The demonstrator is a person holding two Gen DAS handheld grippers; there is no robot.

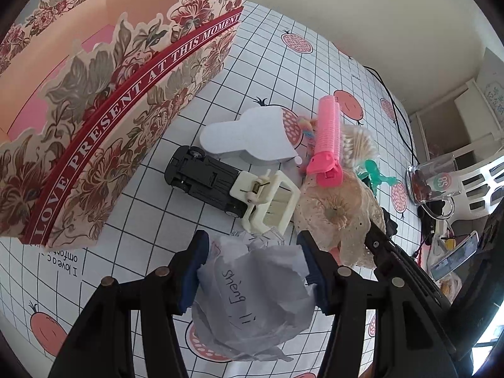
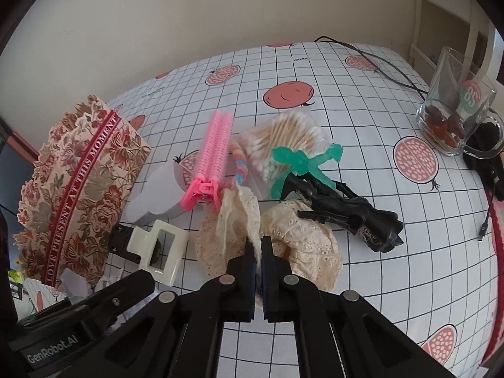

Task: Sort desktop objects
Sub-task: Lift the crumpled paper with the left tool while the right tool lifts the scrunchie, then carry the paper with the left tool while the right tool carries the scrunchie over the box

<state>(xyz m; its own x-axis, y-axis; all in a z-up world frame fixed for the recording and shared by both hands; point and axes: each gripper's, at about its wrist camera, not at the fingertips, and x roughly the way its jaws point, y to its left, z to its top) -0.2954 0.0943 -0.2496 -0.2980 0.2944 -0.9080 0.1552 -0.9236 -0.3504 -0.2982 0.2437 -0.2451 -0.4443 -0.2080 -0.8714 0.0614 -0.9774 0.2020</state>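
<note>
Right wrist view shows my right claw (image 2: pixel 258 249) pinched shut on a fold of the soft, light lace scrunchie (image 2: pixel 267 236) at lower centre, best held by its ruffle, while my left claw (image 1: pixel 253 271) clamps the flimsy crumpled paper (image 1: pixel 255 296).

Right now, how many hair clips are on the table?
2. The cream claw clip lies on the black toy car by the floral box; the pink clip lies behind it. Others may be hidden in the pile.
</note>
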